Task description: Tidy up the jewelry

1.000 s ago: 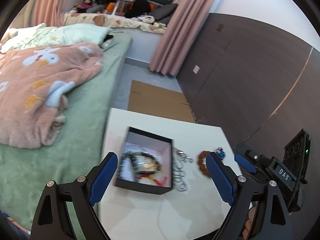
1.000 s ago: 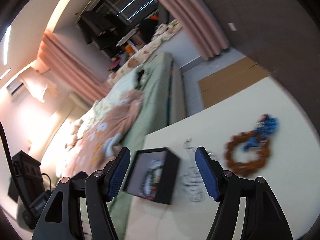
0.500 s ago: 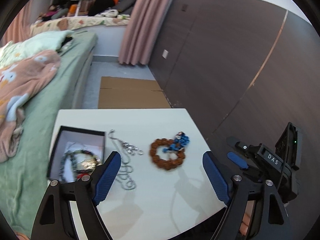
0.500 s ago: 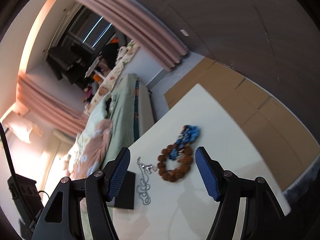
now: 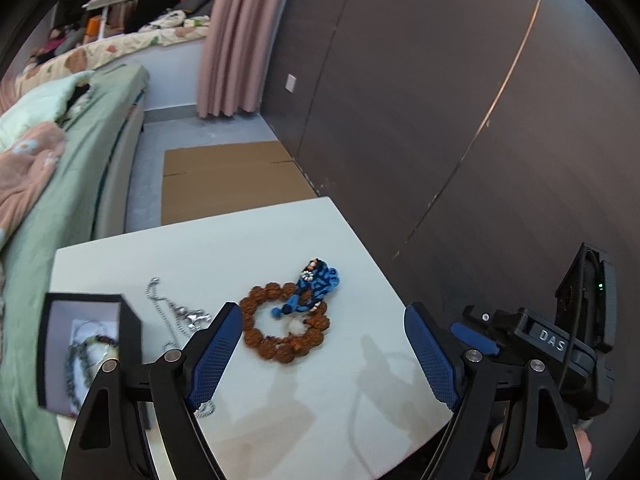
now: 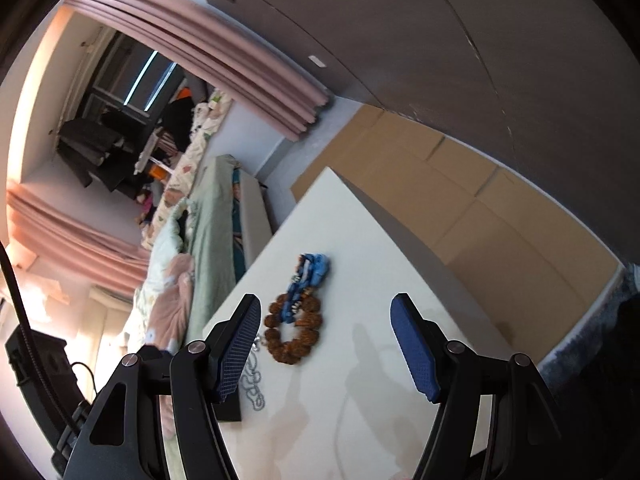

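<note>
Jaws of both the left gripper [image 5: 324, 344] and right gripper [image 6: 326, 344] gape empty, framing the brown bead bracelet [image 5: 284, 326] at frame centre, seemingly lining up its pickup from the tabletop [image 5: 224, 248].

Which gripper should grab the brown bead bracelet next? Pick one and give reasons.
Probably right. The right gripper is open with the bracelet just ahead, near its left finger. The left gripper is open too, but nearer the box and chain.
</note>
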A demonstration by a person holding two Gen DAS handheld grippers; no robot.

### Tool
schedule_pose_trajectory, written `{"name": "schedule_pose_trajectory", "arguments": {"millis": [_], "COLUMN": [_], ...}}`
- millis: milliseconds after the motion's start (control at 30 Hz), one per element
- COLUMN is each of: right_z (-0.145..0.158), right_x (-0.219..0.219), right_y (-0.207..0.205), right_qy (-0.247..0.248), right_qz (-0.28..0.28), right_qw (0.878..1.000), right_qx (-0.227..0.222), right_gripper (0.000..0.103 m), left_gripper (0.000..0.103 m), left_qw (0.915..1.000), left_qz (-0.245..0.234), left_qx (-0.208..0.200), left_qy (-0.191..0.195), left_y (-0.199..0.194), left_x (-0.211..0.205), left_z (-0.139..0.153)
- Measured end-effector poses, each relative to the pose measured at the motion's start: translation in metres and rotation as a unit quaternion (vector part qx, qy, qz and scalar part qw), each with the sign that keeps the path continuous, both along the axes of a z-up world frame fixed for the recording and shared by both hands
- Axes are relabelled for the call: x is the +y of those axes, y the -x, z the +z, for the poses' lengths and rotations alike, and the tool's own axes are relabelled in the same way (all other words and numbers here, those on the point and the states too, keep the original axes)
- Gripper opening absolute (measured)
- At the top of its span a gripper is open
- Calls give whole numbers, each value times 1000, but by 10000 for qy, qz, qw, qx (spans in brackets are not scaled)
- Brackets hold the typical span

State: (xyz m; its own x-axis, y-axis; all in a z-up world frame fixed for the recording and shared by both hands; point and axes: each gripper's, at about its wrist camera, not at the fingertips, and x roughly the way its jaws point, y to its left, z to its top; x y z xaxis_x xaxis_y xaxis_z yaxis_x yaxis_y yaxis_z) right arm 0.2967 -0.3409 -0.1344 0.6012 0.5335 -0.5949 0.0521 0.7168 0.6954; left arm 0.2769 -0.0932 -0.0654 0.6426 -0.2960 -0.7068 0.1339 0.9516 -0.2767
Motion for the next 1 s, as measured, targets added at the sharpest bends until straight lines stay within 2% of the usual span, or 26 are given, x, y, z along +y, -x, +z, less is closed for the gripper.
{"name": "schedule_pose_trajectory", "arguments": {"millis": [167, 433, 700, 900, 967, 1000], "right_z": [-10, -19, -27, -36, -38, -38], "right_x": [-1, -6, -14, -17, -17, -16], "right_y": [-6, -12, -17, -21, -22, -23], "right_qy": [-96, 210, 237, 265, 253, 266], "right_qz": [9, -313, -467, -588, -586, -591], "right_qw": [9997, 9982, 9965, 9938, 9934, 9932], "right_qx": [206, 456, 657, 904, 953, 969], "right_gripper": [68, 68, 68, 68, 68, 68], "left_gripper": [83, 80, 76, 75, 71, 60], "left_qw": [9998, 9985, 9973, 9948, 9939, 9933], "left_qz": [-127, -372, -511, -608, -591, -568], "left_qx": [142, 320, 396, 490, 385, 370], "left_qy": [-65, -237, -338, -650, -853, -934], "left_y": [-23, -57, -73, -85, -85, -85], "left_x": [-10, -28, -41, -52, -54, -55], "left_z": [-19, -46, -69, -87, -88, -88]}}
